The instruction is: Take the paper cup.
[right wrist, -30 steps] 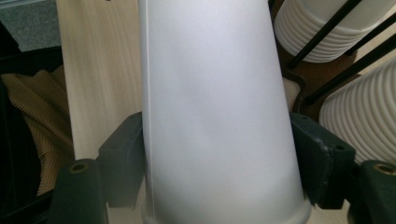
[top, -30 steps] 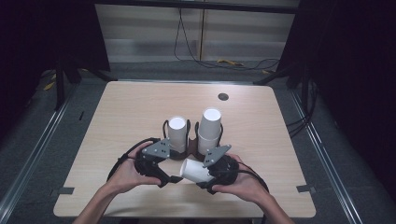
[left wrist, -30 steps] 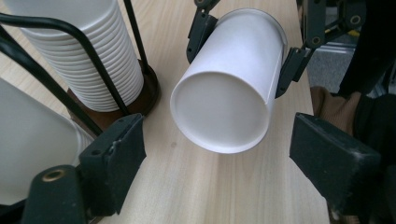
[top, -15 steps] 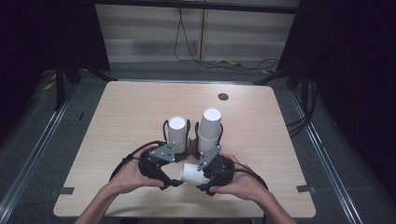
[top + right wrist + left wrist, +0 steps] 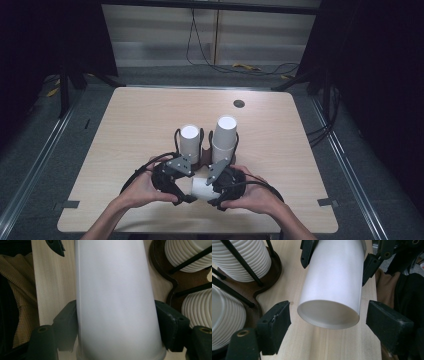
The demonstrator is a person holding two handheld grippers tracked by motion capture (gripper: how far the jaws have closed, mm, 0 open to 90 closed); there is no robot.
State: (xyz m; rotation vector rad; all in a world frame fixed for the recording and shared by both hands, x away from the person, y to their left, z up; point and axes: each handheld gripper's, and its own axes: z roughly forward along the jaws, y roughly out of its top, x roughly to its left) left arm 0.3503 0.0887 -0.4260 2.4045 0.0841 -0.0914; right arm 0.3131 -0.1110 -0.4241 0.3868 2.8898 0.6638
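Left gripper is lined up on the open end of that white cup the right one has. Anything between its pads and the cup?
Nothing visible. In the left gripper view the left gripper stands open, its pads flanking the rim of the white cup with bare table showing in the gaps. The right gripper is clamped farther along the cup.

- We see a light wooden worktop (image 5: pixel 135 120) with a small dark round hole (image 5: pixel 239 104) near its far edge.
- We see cables (image 5: pixel 235 65) on the grey floor (image 5: pixel 60 150) behind it.
- Two metal rails (image 5: pixel 30 175) run along the floor.
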